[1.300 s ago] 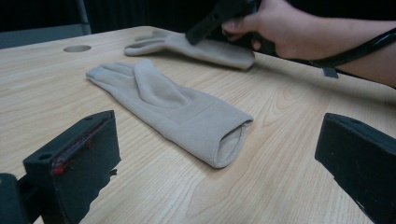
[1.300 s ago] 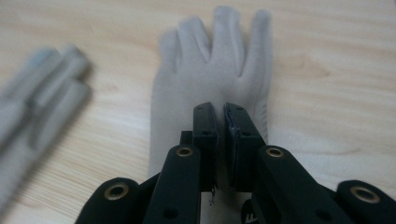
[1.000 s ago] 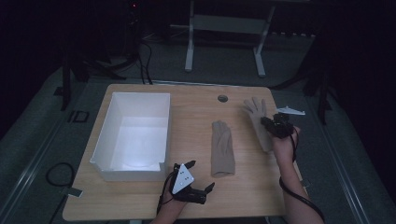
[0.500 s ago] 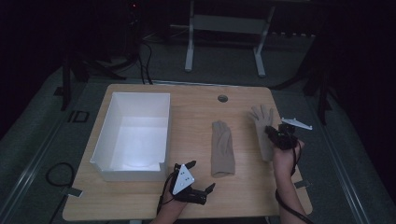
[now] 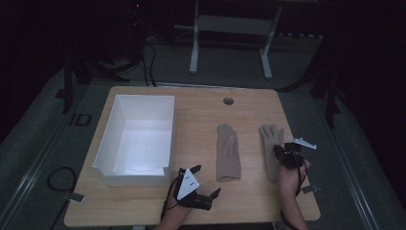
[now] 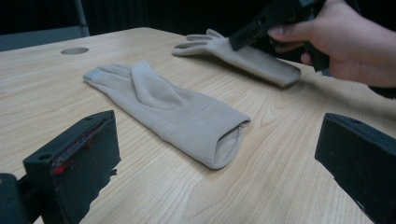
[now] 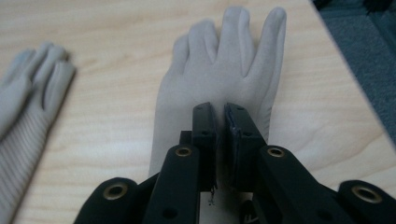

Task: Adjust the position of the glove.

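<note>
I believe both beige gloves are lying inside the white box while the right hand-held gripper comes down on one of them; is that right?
Not quite. The white box holds no gloves; both lie on the wooden table to its right, as the high view shows. The rest stands: the right hand-held gripper, jaws nearly together, is over the right glove, beside the left glove.

Overhead cam fwd-down; jaw cams close, sharing gloves point(image 6: 173, 112).
</note>
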`<state>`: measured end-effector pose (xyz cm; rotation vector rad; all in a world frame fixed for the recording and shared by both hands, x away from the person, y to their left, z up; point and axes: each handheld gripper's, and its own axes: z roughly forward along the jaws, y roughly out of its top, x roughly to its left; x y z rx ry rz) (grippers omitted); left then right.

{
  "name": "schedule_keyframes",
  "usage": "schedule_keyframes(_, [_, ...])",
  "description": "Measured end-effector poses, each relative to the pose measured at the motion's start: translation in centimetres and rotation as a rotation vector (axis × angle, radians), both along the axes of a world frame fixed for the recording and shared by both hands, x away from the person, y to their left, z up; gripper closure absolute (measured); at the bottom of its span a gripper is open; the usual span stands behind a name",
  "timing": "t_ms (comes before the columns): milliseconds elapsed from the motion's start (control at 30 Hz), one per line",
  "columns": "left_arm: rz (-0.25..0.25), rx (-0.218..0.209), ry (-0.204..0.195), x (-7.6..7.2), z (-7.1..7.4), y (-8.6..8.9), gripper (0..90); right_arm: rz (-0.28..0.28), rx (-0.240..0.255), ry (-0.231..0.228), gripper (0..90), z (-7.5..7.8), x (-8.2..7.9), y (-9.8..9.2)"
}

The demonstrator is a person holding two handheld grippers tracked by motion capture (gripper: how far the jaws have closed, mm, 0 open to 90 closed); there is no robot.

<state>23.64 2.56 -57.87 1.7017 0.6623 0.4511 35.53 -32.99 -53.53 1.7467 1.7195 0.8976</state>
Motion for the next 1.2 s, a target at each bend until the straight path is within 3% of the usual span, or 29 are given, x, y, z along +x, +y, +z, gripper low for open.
schedule_keyframes(100, [-0.004, -0.004, 0.002, 0.0, 0.0, 0.0, 0.2, 0.016, -0.004, 0.028, 79.9, -1.0, 0.0, 0.2])
schedule_keyframes(133, [-0.011, -0.007, 0.005, 0.0, 0.0, 0.0, 0.2, 0.018, -0.034, 0.038, 77.5, -1.7, 0.0, 0.3])
schedule_keyframes(267, [-0.014, -0.006, 0.002, 0.0, 0.0, 0.0, 0.2, 0.030, -0.046, 0.021, 74.3, -2.3, -0.2, 0.4])
schedule_keyframes(367, [-0.013, -0.006, 0.003, 0.0, 0.0, 0.0, 0.2, 0.044, -0.053, 0.022, 70.9, -2.2, -0.1, 0.5])
schedule_keyframes(500, [-0.011, -0.005, 0.003, 0.0, 0.0, 0.0, 0.2, 0.072, -0.028, 0.030, 64.9, -1.8, 0.0, -0.1])
schedule_keyframes(633, [-0.009, -0.004, 0.004, 0.0, 0.0, 0.0, 0.2, 0.107, -0.040, 0.005, 61.5, -1.1, 0.0, -0.8])
schedule_keyframes(700, [-0.010, -0.004, 0.003, 0.0, 0.0, 0.0, 0.2, 0.153, -0.060, -0.010, 60.0, -0.6, 0.1, -1.1])
schedule_keyframes(733, [-0.010, -0.004, 0.003, 0.0, 0.0, 0.0, 0.2, 0.212, -0.063, -0.032, 59.3, -0.1, 0.2, -1.4])
schedule_keyframes(833, [-0.010, -0.003, 0.004, 0.0, 0.0, 0.0, 0.2, 0.253, -0.087, -0.049, 59.3, 0.4, 0.3, -1.7])
schedule_keyframes(867, [-0.010, -0.003, 0.004, 0.0, 0.0, 0.0, 0.2, 0.320, -0.081, -0.051, 59.4, 0.8, 0.6, -2.1])
schedule_keyframes(933, [-0.009, -0.005, 0.005, 0.0, 0.0, 0.0, 0.2, 0.335, -0.097, -0.049, 59.9, 1.1, 0.8, -2.3])
schedule_keyframes(1067, [-0.009, -0.005, 0.005, 0.0, 0.0, 0.0, 0.2, 0.462, -0.112, -0.007, 60.0, 1.6, 1.4, -2.9])
schedule_keyframes(1200, [-0.009, -0.005, 0.005, 0.0, 0.0, 0.0, 0.2, 0.473, -0.110, 0.003, 57.2, 1.2, 1.7, -3.2])
